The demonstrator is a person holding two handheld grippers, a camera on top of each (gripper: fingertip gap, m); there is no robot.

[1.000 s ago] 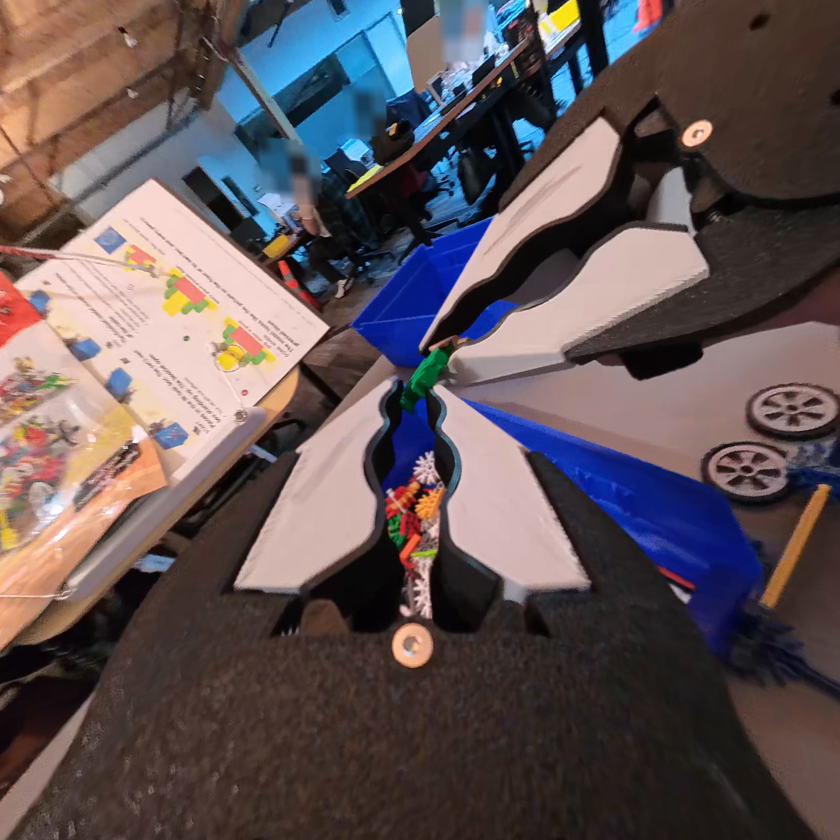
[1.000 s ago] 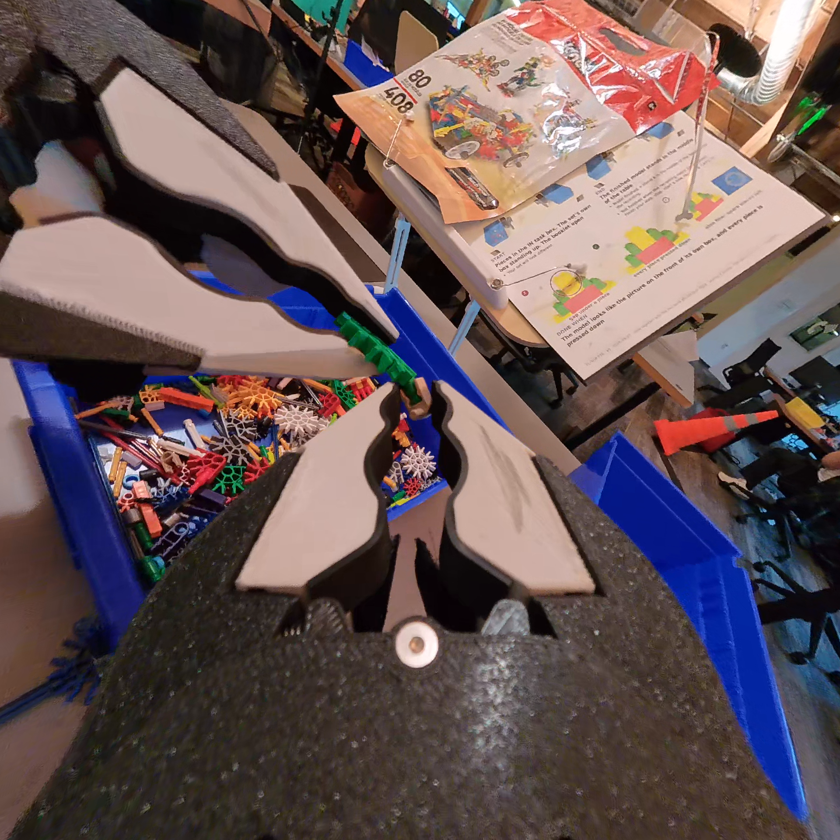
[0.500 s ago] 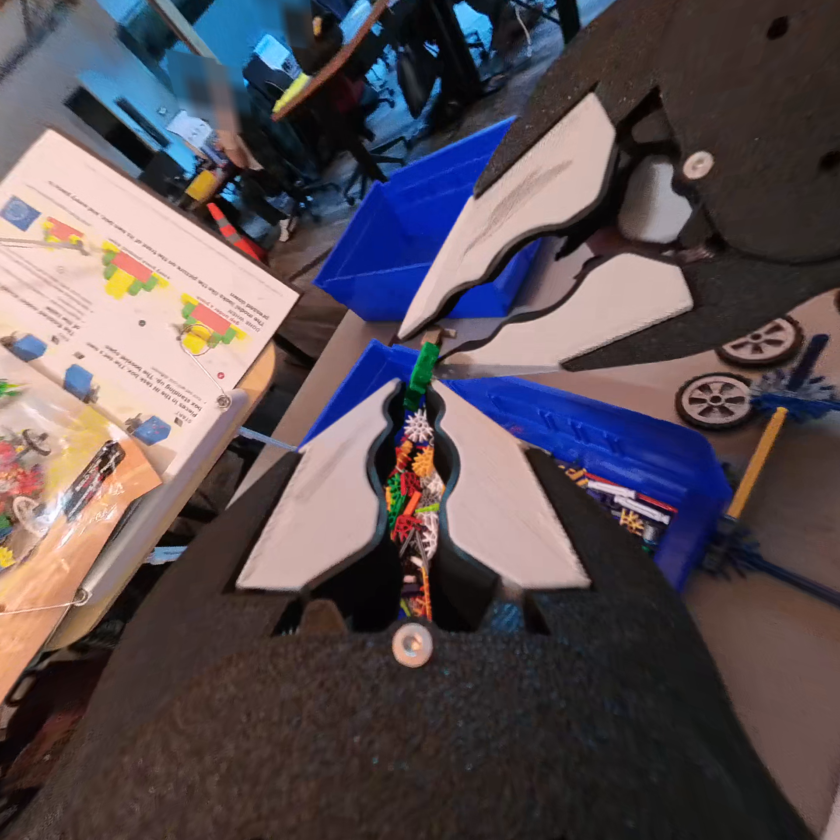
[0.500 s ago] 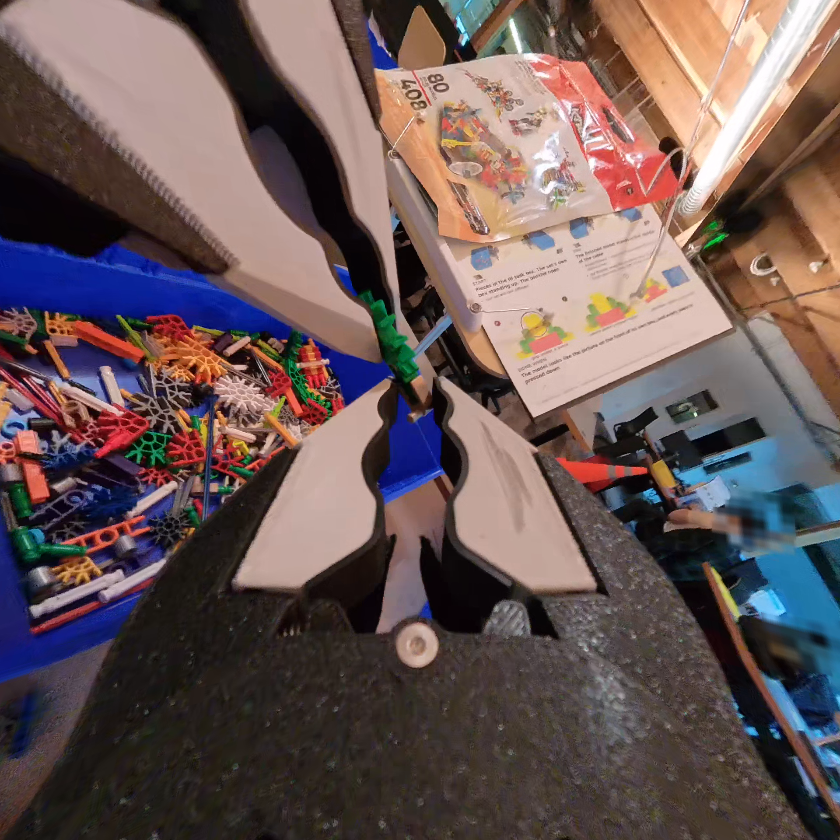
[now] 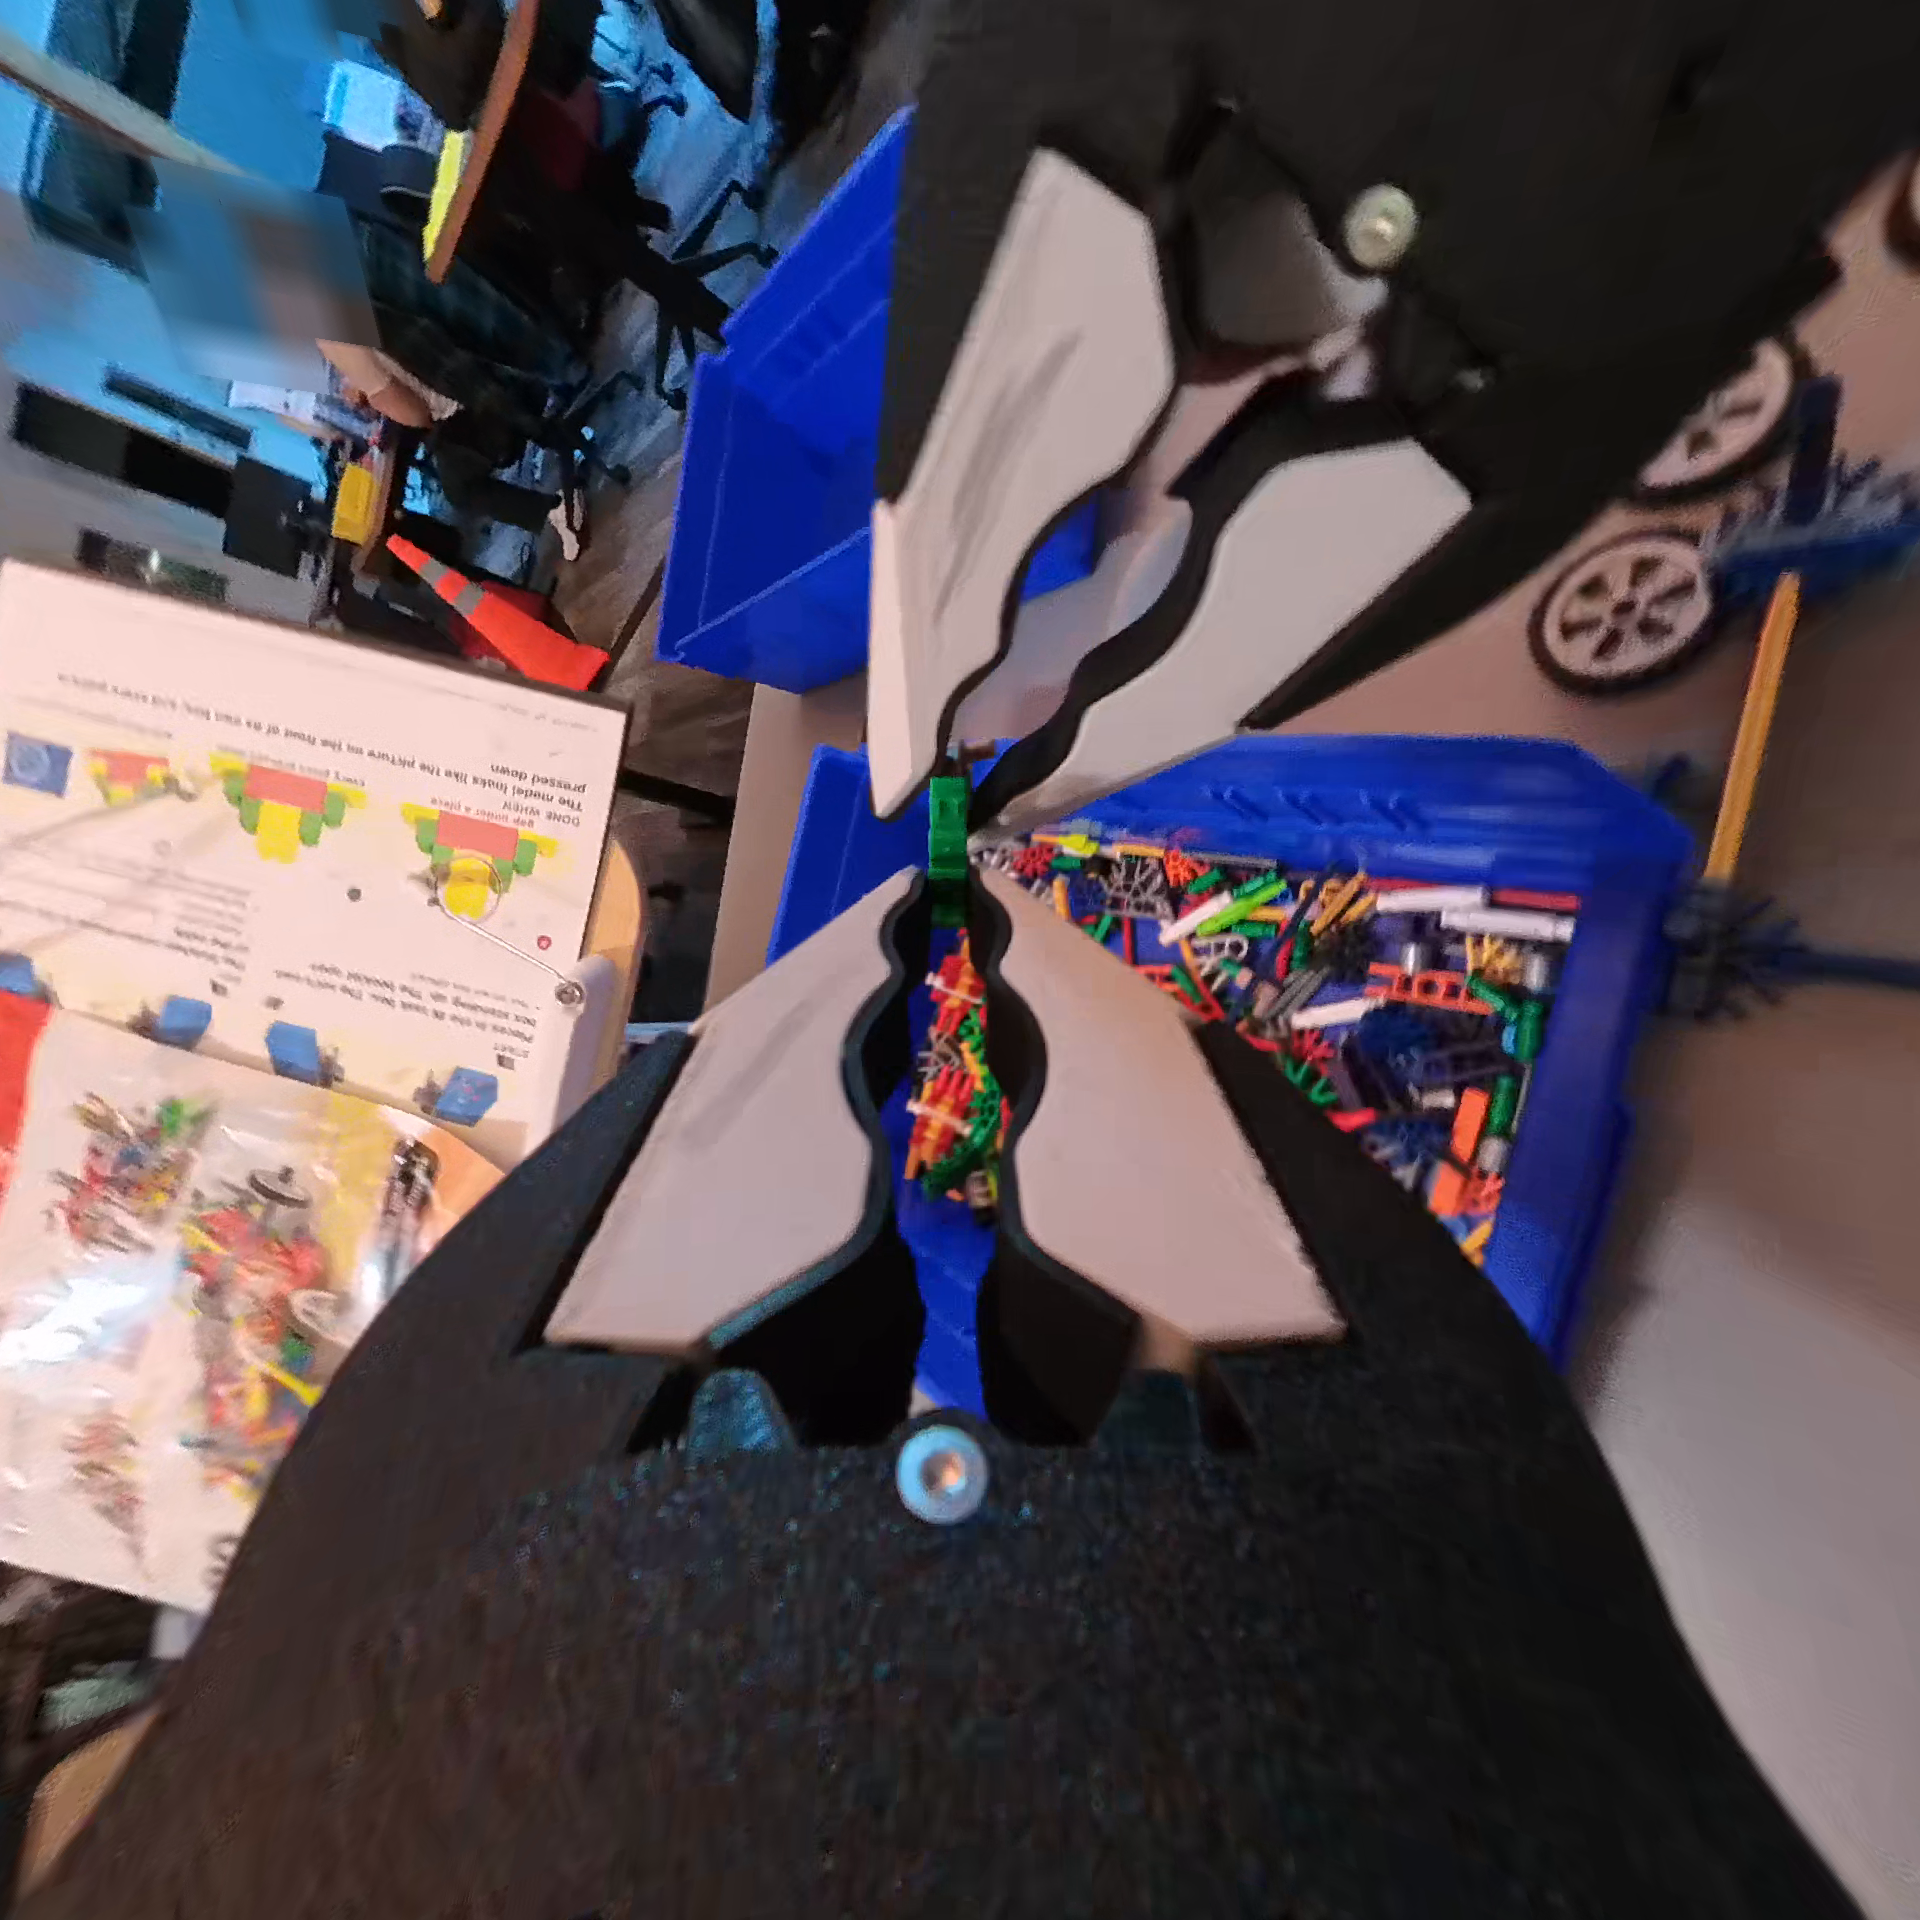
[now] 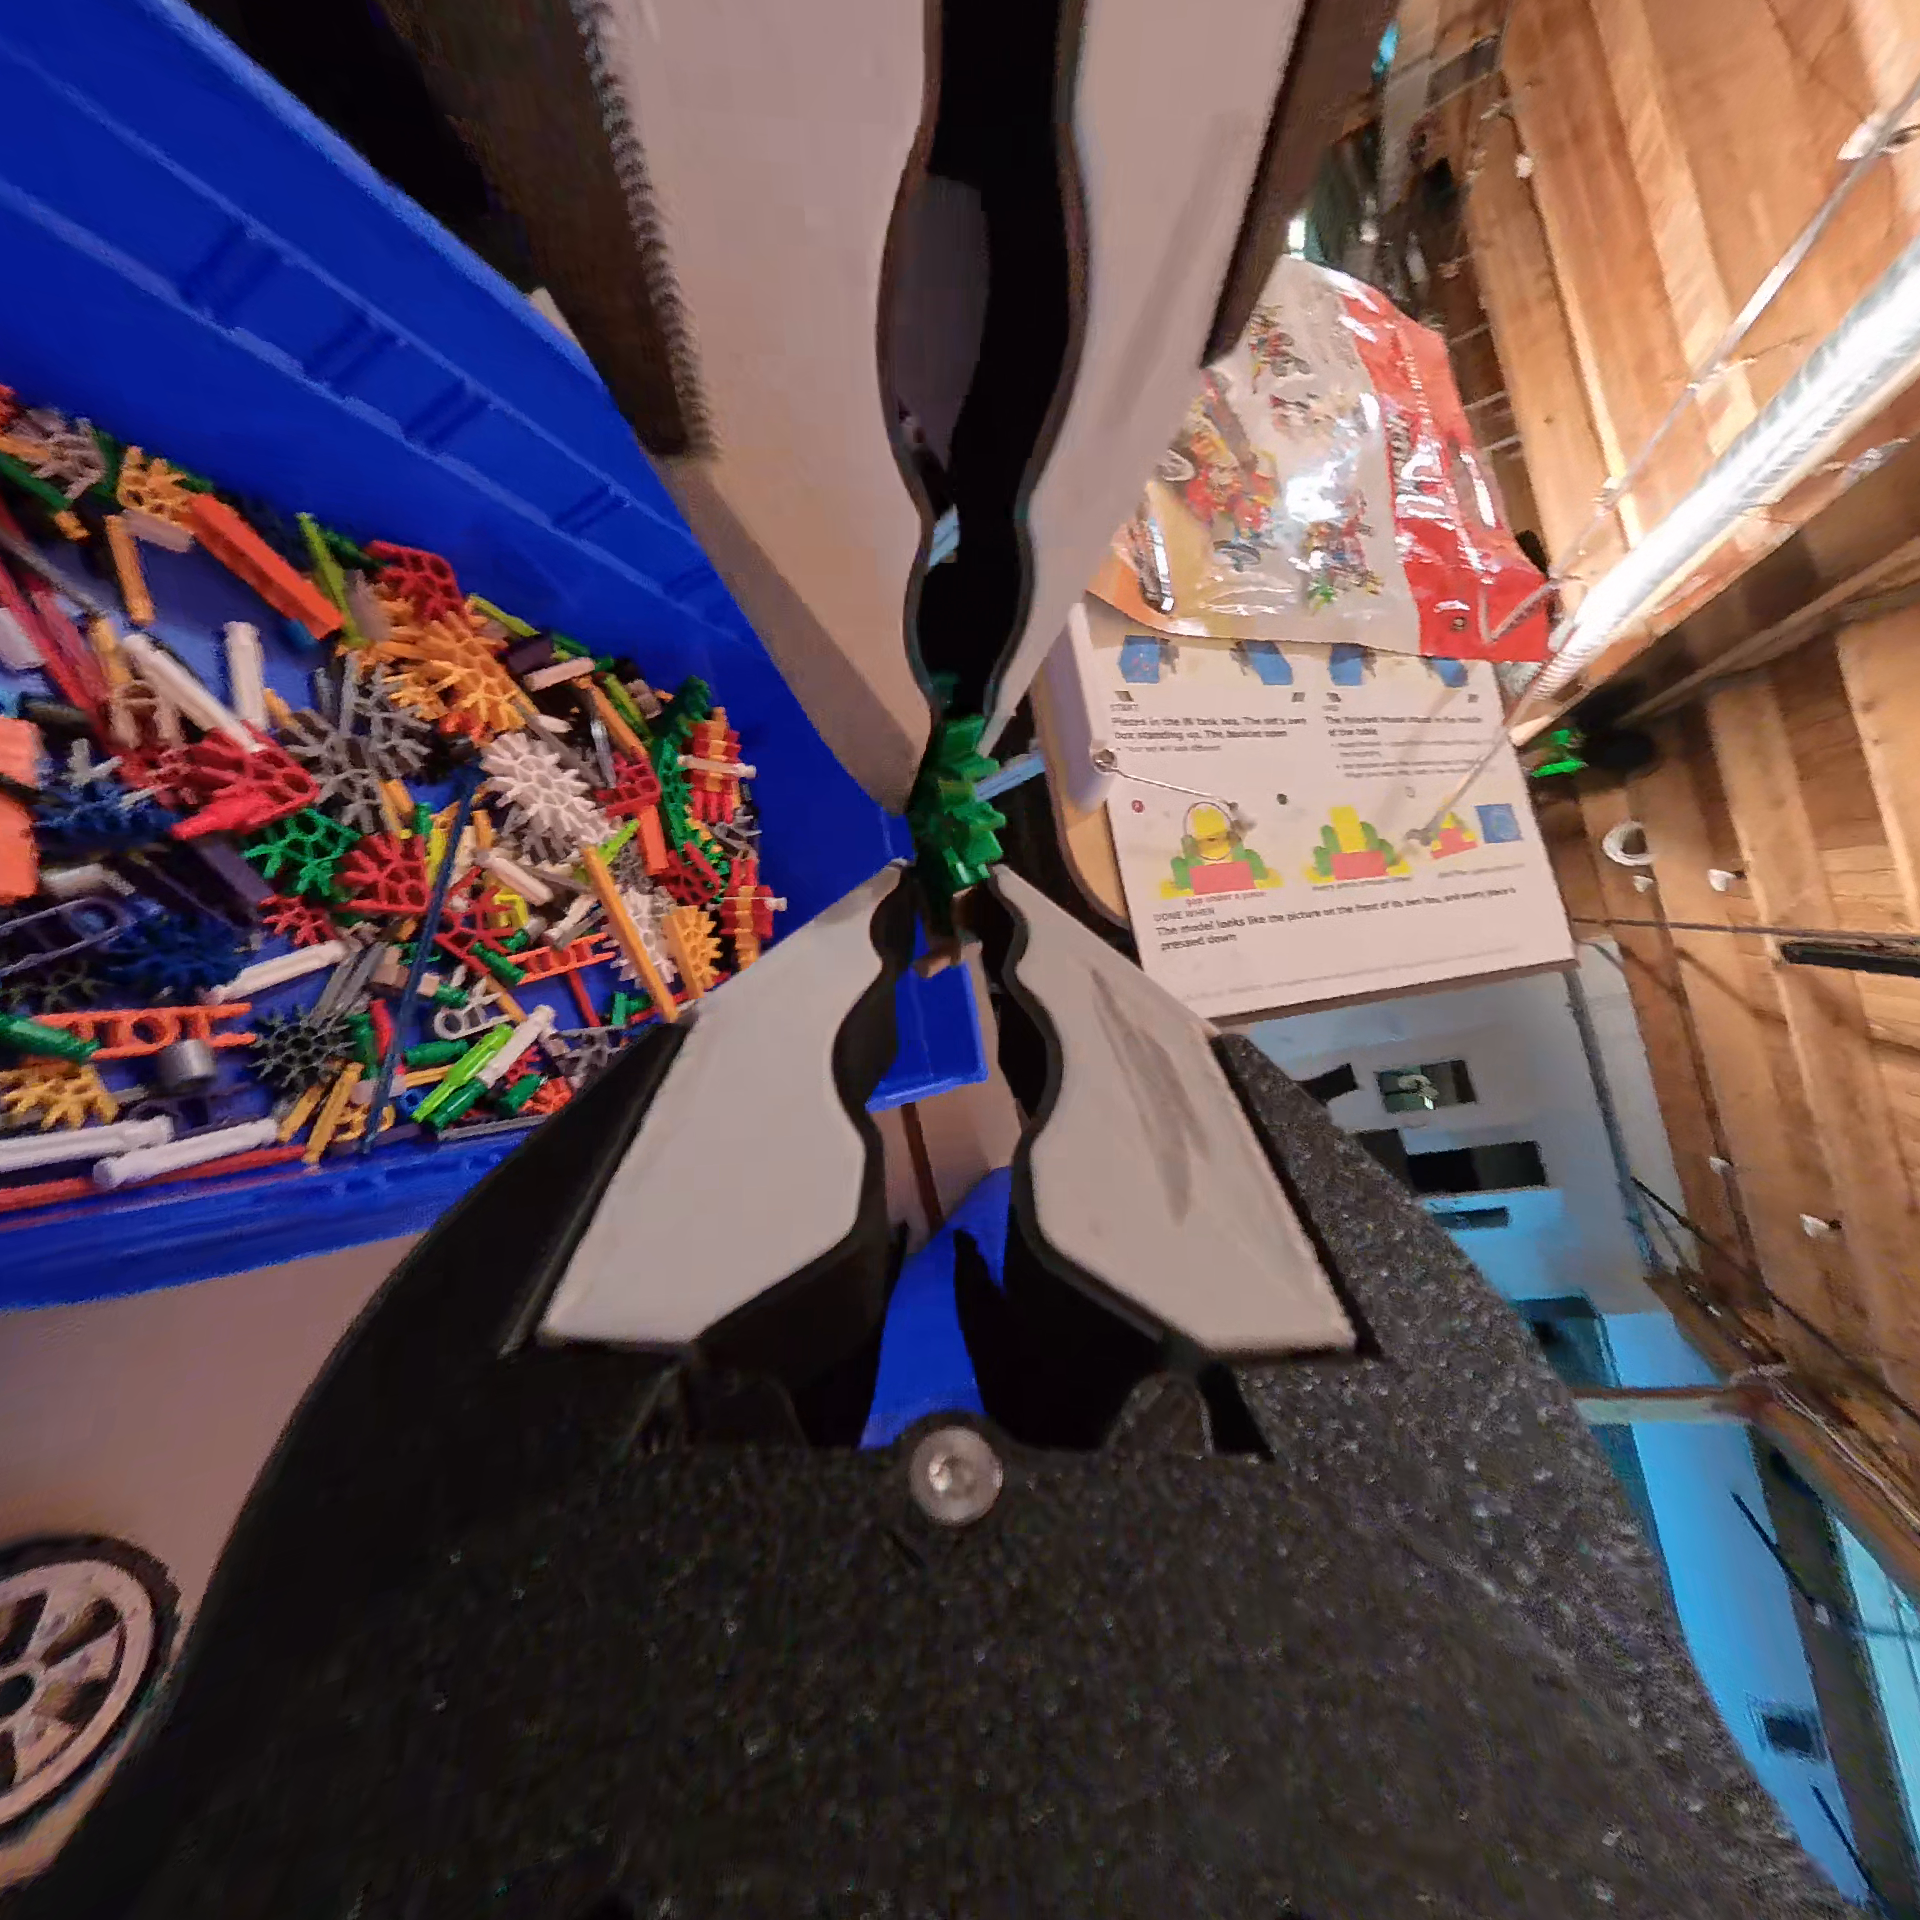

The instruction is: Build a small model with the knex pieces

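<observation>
The left gripper point(image 5: 948, 891) and right gripper point(image 6: 948, 902) met tip to tip at frame centre, each clamped narrowly on one end of a green connector piece point(image 5: 945, 844), above the blue bin point(image 5: 1621, 997) of mixed parts at right.

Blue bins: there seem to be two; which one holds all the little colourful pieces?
The near blue bin beneath both grippers holds the construction pieces. The far blue bin, beyond the table edge, shows no pieces from here.
</observation>
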